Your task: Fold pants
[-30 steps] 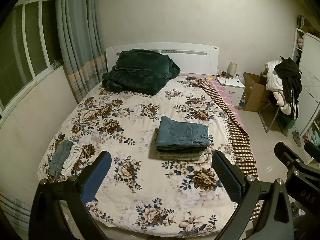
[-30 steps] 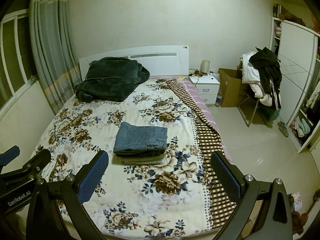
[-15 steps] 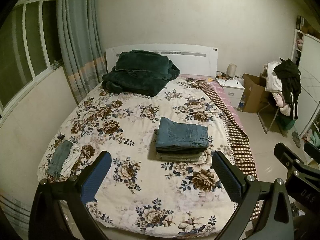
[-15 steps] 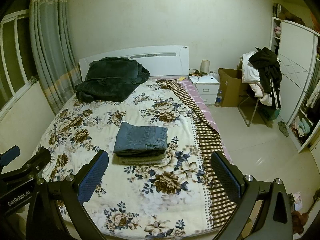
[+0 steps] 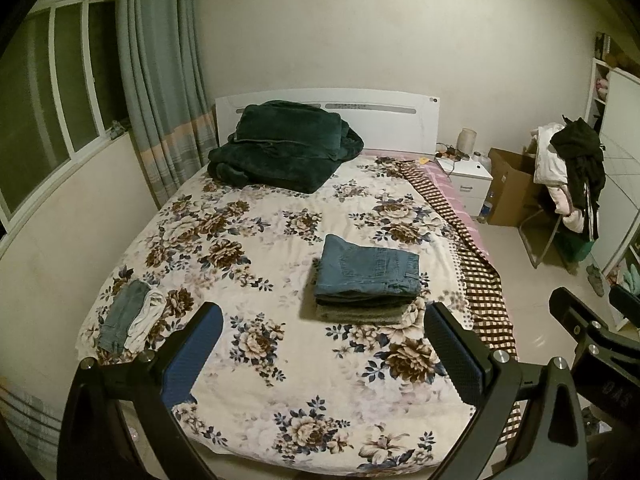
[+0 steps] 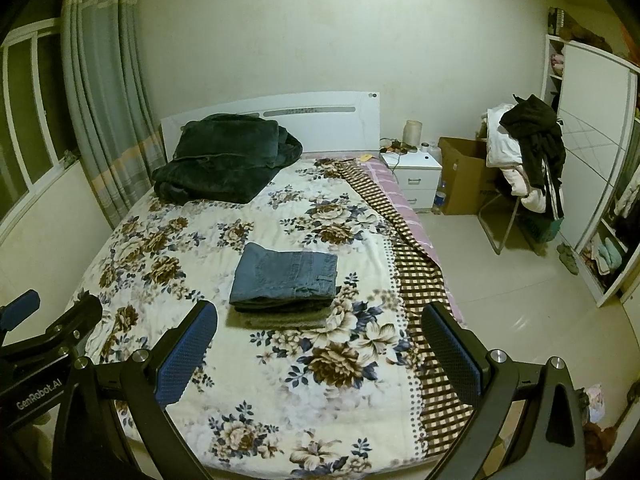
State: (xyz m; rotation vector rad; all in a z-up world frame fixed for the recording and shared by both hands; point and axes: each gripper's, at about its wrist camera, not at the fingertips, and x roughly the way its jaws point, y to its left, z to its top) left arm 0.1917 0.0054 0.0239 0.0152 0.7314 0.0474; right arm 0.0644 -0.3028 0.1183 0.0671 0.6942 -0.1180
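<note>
Folded blue jeans [image 5: 366, 272] lie on top of a small stack of folded pants, with an olive pair [image 5: 356, 314] at the bottom, in the middle of the floral bed. The stack also shows in the right wrist view [image 6: 286, 278]. My left gripper [image 5: 324, 344] is open and empty, held above the bed's foot, well short of the stack. My right gripper [image 6: 320, 344] is open and empty too, near the foot of the bed. A small blue and white garment [image 5: 130, 316] lies at the bed's left edge.
A dark green blanket [image 5: 280, 146] is piled by the white headboard [image 5: 384, 120]. A checked cloth [image 6: 416, 280] runs along the bed's right edge. A nightstand [image 6: 414, 176], a cardboard box [image 6: 464, 176] and a chair heaped with clothes [image 6: 528, 156] stand on the right. Curtains [image 5: 160, 92] hang at the left.
Both grippers have drifted slightly; the view shifts a little, and the stack stays where it was. Both grippers stay open.
</note>
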